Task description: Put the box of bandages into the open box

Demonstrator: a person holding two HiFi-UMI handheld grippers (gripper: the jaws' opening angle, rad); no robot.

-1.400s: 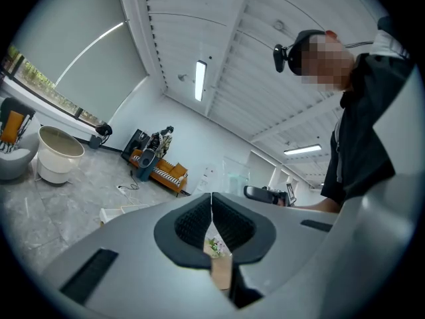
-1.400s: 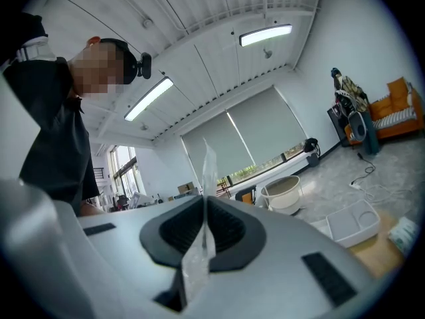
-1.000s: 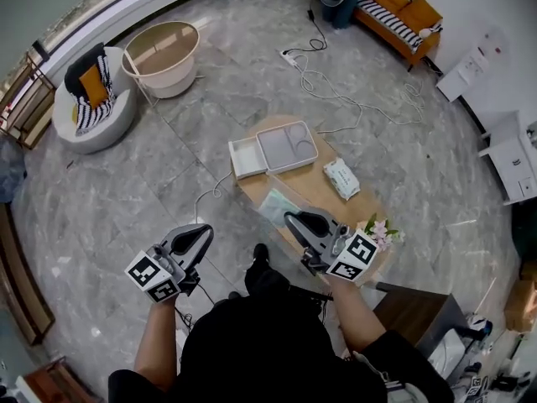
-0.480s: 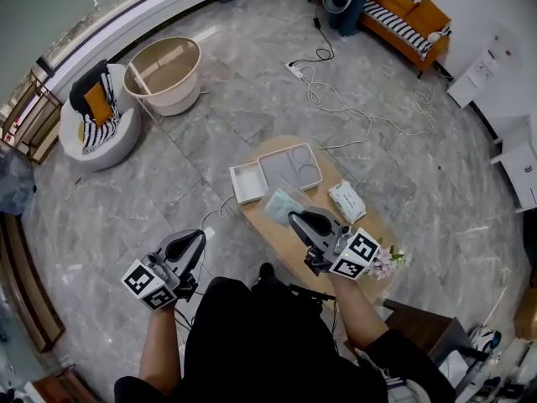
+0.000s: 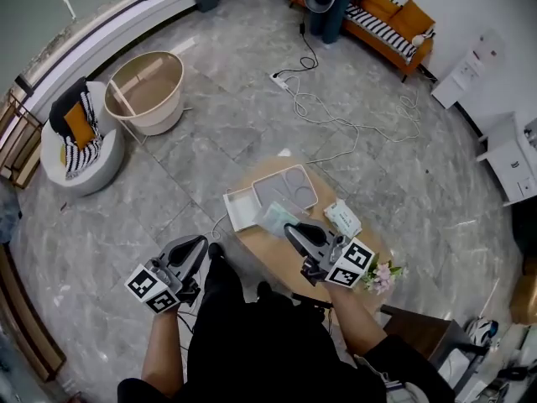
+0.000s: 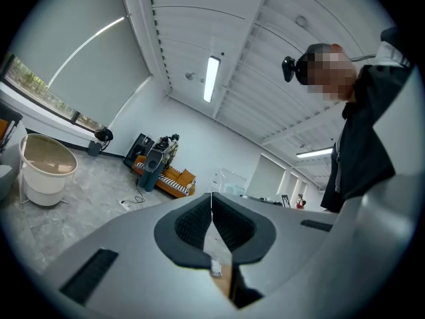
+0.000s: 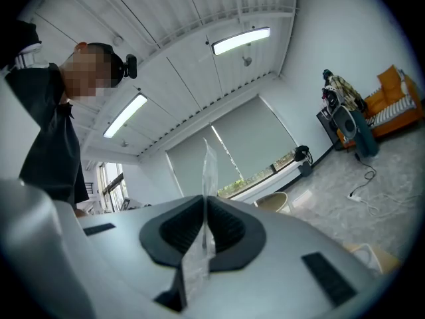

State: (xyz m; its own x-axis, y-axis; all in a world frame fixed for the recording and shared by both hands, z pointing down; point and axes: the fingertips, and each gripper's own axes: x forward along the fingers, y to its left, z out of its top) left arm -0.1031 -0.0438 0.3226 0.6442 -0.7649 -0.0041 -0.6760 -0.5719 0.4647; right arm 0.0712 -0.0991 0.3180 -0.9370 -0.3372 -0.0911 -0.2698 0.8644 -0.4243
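here, right tool [image 5: 289, 228] pinches the packet [image 5: 275, 217] by its edge, poised beside the box [image 5: 237, 211] for insertion; left tool [image 5: 200, 243] pressed together, spare.

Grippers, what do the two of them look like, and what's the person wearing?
The left gripper and right gripper match: grey, tapering shells with black ribbed pads lining the jaws. Each carries a white cube printed with black square markers at its rear. The person wears a black top, and the forearms are uncovered.
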